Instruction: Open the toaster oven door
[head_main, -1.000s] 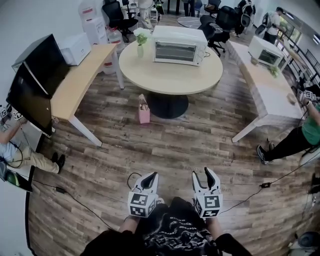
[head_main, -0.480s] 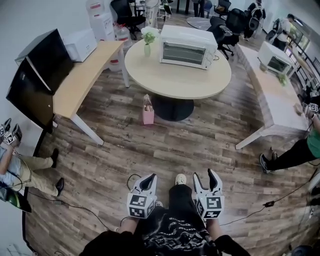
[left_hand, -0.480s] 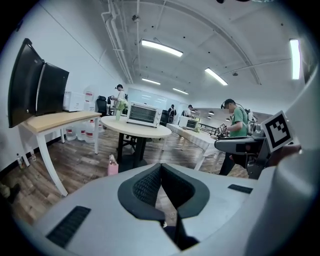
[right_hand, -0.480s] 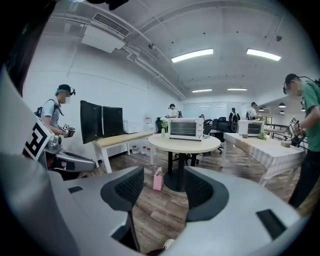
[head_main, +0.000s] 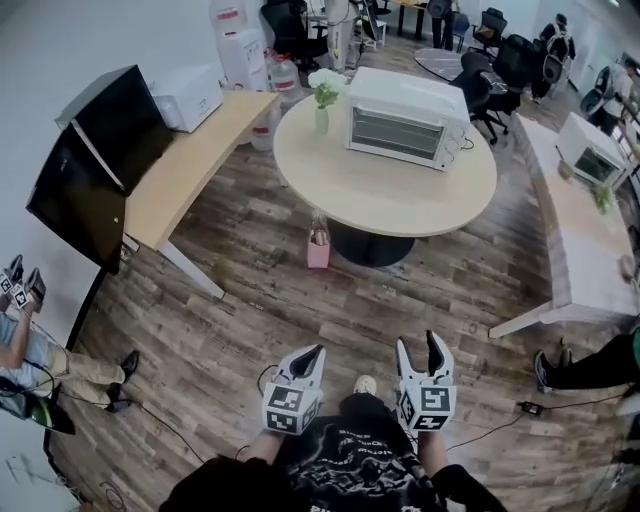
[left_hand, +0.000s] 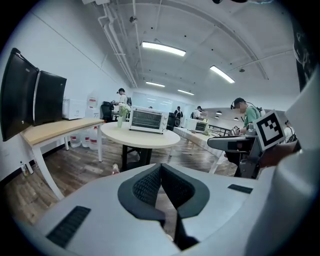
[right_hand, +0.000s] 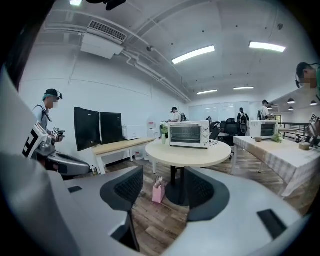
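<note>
Head view: toaster oven (head_main: 405, 118) well away (door shut), so left gripper (head_main: 311, 351) idles pinched together, right gripper (head_main: 419, 343) empty, jaws just spreading in readiness.

The left tool (head_main: 313, 350) is held low in front of the body, pointing forward and slightly down. Its jaws are closed, and the dark ribbed pads (left_hand: 150, 185) meet at their tips with nothing between them. Beside it, across a gap, the right tool (head_main: 418, 342) points the same way. Its jaws have just been opening and stand wide apart and empty. The left forearm (head_main: 252, 452) and right forearm (head_main: 432, 455) reach out from the torso.
</note>
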